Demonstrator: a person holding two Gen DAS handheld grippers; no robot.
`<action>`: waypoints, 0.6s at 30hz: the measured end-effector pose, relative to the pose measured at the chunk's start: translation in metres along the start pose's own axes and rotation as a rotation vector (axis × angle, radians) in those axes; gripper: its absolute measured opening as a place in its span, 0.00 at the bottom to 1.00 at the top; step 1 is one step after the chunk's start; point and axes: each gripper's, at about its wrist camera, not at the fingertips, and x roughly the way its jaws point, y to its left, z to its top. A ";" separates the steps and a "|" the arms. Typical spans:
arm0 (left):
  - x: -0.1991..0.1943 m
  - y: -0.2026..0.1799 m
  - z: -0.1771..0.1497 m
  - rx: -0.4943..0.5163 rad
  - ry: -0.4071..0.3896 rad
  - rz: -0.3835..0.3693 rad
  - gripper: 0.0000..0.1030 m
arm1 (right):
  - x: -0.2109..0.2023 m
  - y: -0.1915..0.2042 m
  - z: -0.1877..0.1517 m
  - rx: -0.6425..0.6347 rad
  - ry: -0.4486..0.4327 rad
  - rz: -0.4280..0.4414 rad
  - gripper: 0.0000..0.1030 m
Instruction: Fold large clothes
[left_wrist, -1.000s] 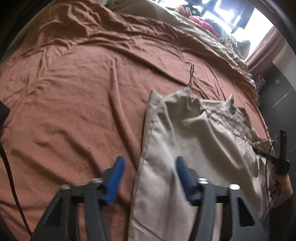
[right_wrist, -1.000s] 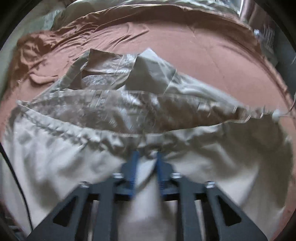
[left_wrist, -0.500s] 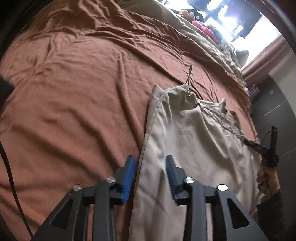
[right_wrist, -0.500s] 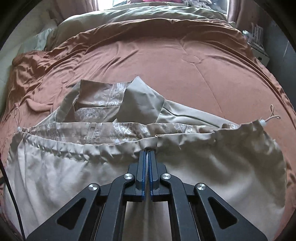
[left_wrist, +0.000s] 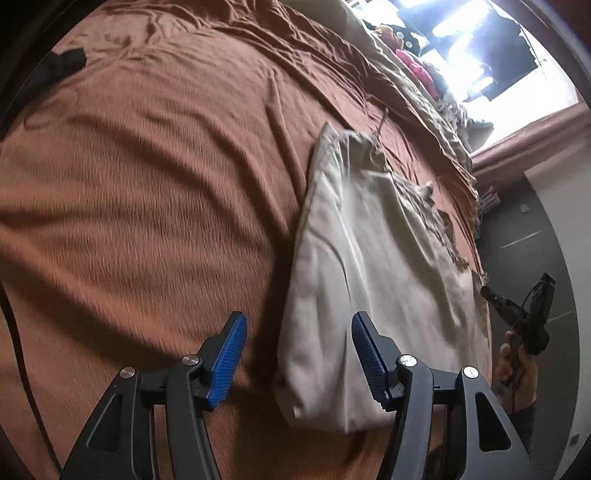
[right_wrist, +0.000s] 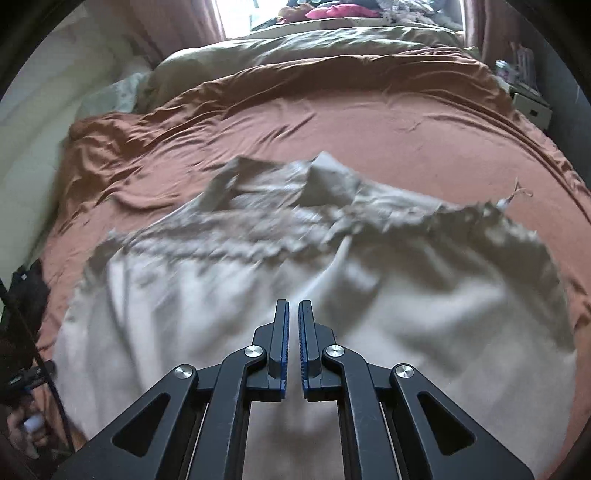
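Beige drawstring pants (right_wrist: 332, 295) lie folded on brown bedspread (left_wrist: 147, 184). Left tool (left_wrist: 295, 354) wide apart, straddling near left edge, empty. Right tool (right_wrist: 290, 332) nearly together, nothing pinched. Risk imo: left jaws catch bedspread too, fold drags crooked.

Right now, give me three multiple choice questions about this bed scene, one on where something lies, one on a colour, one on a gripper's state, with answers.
1. Where does the beige garment lie?
A. on the brown bedspread
B. on the floor
C. on a hanger

2. What colour are the gripper pads?
A. red
B. blue
C. yellow

3. How does the left gripper stand?
A. shut on the garment
B. open, fingers either side of the garment's edge
C. out of view

Answers: A, brown fabric surrounds the garment; B, both wrist views show blue pads; B, a wide gap shows between its fingers.
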 end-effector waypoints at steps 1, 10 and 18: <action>0.000 -0.001 -0.003 0.000 0.004 -0.006 0.61 | -0.003 0.005 -0.008 -0.012 0.002 0.021 0.02; -0.006 -0.005 -0.024 -0.016 0.027 -0.092 0.73 | -0.009 0.021 -0.058 -0.037 0.111 0.155 0.02; 0.005 -0.013 -0.032 -0.016 -0.007 -0.090 0.72 | -0.028 0.028 -0.105 0.002 0.096 0.179 0.02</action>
